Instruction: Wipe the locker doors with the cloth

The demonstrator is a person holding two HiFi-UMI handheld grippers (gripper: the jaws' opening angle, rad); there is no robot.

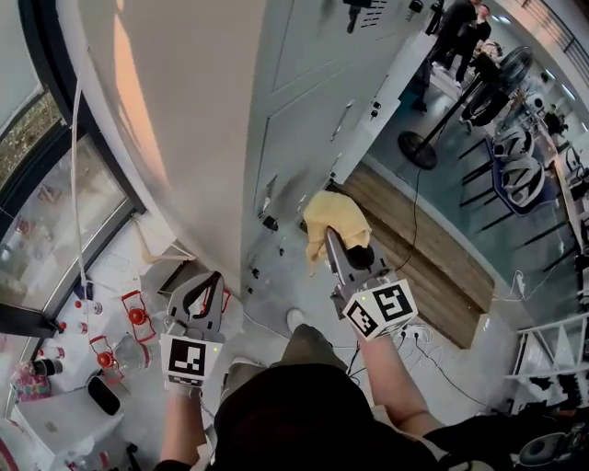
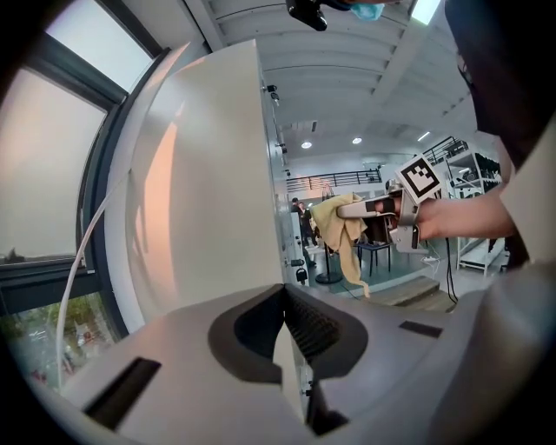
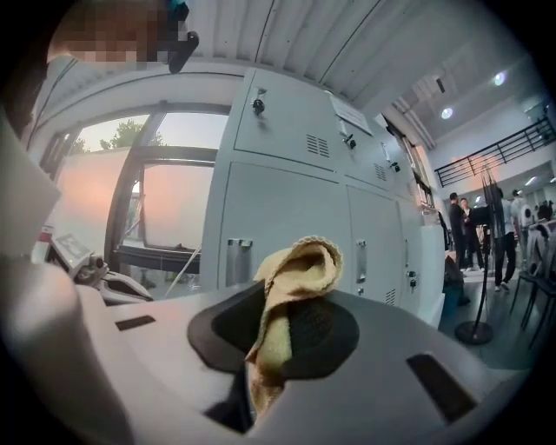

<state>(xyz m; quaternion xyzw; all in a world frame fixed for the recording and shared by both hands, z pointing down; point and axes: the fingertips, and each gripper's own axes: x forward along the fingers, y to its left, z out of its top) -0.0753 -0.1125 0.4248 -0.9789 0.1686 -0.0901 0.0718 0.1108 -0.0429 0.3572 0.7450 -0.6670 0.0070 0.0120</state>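
Note:
The yellow cloth (image 1: 336,221) hangs bunched from my right gripper (image 1: 329,241), which is shut on it. In the right gripper view the cloth (image 3: 291,278) curls up between the jaws in front of the grey locker doors (image 3: 287,200), a short way off them. The lockers (image 1: 304,120) stand straight ahead in the head view. My left gripper (image 1: 213,281) is held lower left, beside the locker's beige side panel (image 2: 208,191), its jaws closed together with nothing in them. The left gripper view shows the right gripper (image 2: 352,209) and the cloth (image 2: 339,230) off to the right.
A standing fan (image 1: 423,147) and a wooden platform (image 1: 433,258) lie to the right of the lockers. Red items (image 1: 136,315) and cables litter the floor at left by the window (image 1: 37,184). People (image 1: 460,28) stand far off.

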